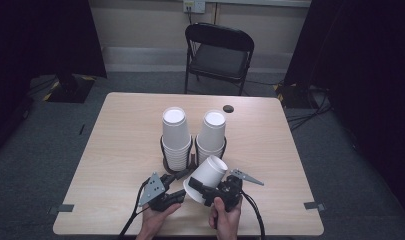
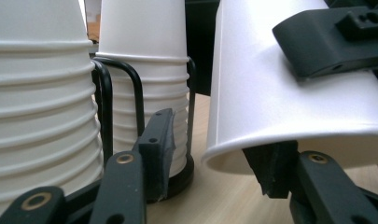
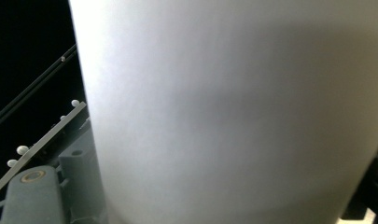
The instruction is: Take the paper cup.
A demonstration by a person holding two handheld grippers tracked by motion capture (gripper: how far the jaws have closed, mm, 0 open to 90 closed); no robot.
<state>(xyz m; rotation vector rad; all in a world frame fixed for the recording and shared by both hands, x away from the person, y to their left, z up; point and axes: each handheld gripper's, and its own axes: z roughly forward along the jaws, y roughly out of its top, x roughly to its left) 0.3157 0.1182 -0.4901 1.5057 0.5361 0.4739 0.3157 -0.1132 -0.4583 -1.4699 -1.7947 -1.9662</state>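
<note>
- A single white paper cup (image 1: 209, 175) lies tilted between the jaws of the right gripper (image 1: 206, 192), base raised toward the stacks, open mouth toward the person; the jaws are clamped on its wall near the rim.
- In the right gripper view the cup's wall (image 3: 233, 112) sits directly ahead of the jaws, close to the lens.
- In the left gripper view the same cup (image 2: 289, 93) hangs just right of that gripper's jaws, one black jaw of the other gripper pressed across its side.
- The left gripper (image 1: 176, 176) stands just beside the cup, its jaws spread apart and gripping nothing, the tips near the holder's base.
- Beyond both sets of jaws, two stacks of upturned white cups (image 1: 176, 134) (image 1: 212, 131) stand side by side in a black wire holder (image 1: 192, 153).
- The holder rests on a pale wooden table (image 1: 120, 135); a black folding chair (image 1: 219, 52) stands past its far edge.
</note>
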